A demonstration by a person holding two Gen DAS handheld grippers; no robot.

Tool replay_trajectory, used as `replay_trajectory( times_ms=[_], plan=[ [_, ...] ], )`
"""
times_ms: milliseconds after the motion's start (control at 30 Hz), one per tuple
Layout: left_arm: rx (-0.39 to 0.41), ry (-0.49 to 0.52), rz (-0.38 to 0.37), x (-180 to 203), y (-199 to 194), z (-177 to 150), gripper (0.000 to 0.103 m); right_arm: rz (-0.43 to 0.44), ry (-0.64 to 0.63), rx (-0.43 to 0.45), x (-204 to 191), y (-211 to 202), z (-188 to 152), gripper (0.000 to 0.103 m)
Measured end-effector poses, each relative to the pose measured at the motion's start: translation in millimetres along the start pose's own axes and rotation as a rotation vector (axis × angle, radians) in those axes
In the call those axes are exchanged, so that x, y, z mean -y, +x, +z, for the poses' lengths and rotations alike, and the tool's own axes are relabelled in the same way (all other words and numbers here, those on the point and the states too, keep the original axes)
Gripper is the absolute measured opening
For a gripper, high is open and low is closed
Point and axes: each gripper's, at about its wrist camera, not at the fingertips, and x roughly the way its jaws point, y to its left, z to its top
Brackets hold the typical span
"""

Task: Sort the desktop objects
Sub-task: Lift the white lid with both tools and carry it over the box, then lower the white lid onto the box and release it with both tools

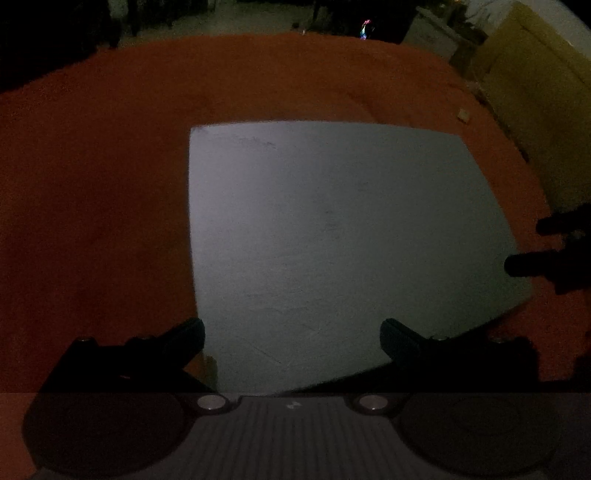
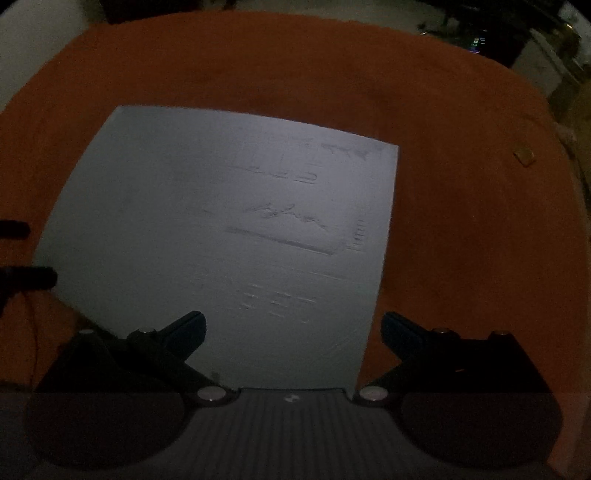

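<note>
The scene is dim. A large pale grey sheet (image 1: pixel 332 240) (image 2: pixel 221 240) lies flat on an orange tablecloth (image 1: pixel 92 184) (image 2: pixel 461 258); faint pressed lines and writing show on it in the right wrist view. My left gripper (image 1: pixel 291 338) hovers open over the sheet's near left corner with nothing between its fingers. My right gripper (image 2: pixel 293 330) hovers open over the sheet's near right edge, also holding nothing. Each view catches the other gripper's dark fingertips (image 1: pixel 524 264) (image 2: pixel 33 277) at its side edge.
A small tan scrap (image 1: pixel 463 115) (image 2: pixel 524 156) lies on the cloth beyond the sheet's far right corner. A yellowish box or cabinet (image 1: pixel 535 92) stands past the table's right edge. Dark furniture and a small coloured light (image 1: pixel 365 29) sit behind the table.
</note>
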Motion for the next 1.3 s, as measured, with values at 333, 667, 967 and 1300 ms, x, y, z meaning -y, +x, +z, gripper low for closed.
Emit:
replay_trajectory(
  times_ms=[333,667,967,1300],
  plan=[
    [0.117,0.045,0.011,20,-91,53,0.102,-0.035,-0.118,0.041,-40,-87,9,0.103],
    [0.355,-0.064,-0.030,51,-142,-23,0.102,0.037,0.212,0.263,-54,-151,-69,0.103],
    [0.375,-0.021,0.110,91,-92,-117,0.102,-0.025,0.220,0.612,-87,-174,-181,0.103],
    [0.306,-0.059,0.105,98,-59,-146,0.102,0.050,0.364,0.458,-98,-99,-252,0.103]
  ],
)
